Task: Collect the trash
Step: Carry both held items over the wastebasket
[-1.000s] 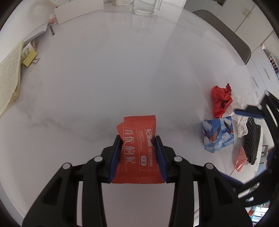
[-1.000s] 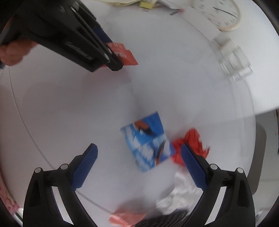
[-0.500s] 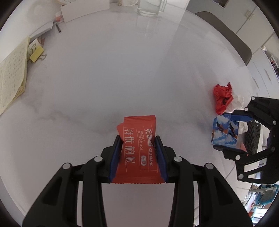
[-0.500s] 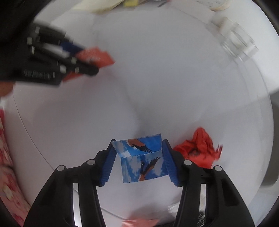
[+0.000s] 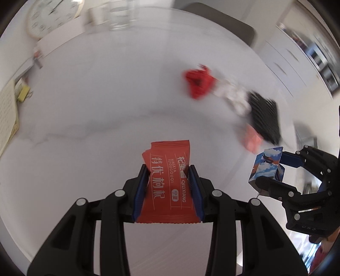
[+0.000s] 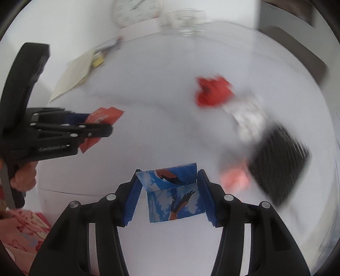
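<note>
My left gripper [image 5: 167, 169] is shut on a red snack packet [image 5: 167, 186] and holds it above the white marble table [image 5: 95, 95]. The right wrist view shows this gripper [image 6: 99, 123] at the left with the packet [image 6: 106, 114]. My right gripper [image 6: 169, 176] is shut on a blue box with a bird print [image 6: 172, 197], lifted off the table. It appears at the right edge of the left wrist view [image 5: 268, 169], the box [image 5: 265, 167] between its pads. On the table lie a crumpled red paper [image 5: 198, 83], a white crumpled wrapper [image 5: 233, 97] and a pink scrap [image 5: 251, 138].
A black mesh item [image 5: 264, 118] lies beside the white wrapper. A clock [image 5: 51, 14] and a glass [image 5: 120, 14] stand at the far side. A yellow notebook [image 5: 6, 114] sits at the left edge. A chair [image 5: 223, 23] stands behind the table. A hand [image 6: 23, 176] holds the left gripper.
The right gripper closed on the blue box, rolled and lifted it off the table. The left gripper moved toward the trash pile, still holding the red packet.
</note>
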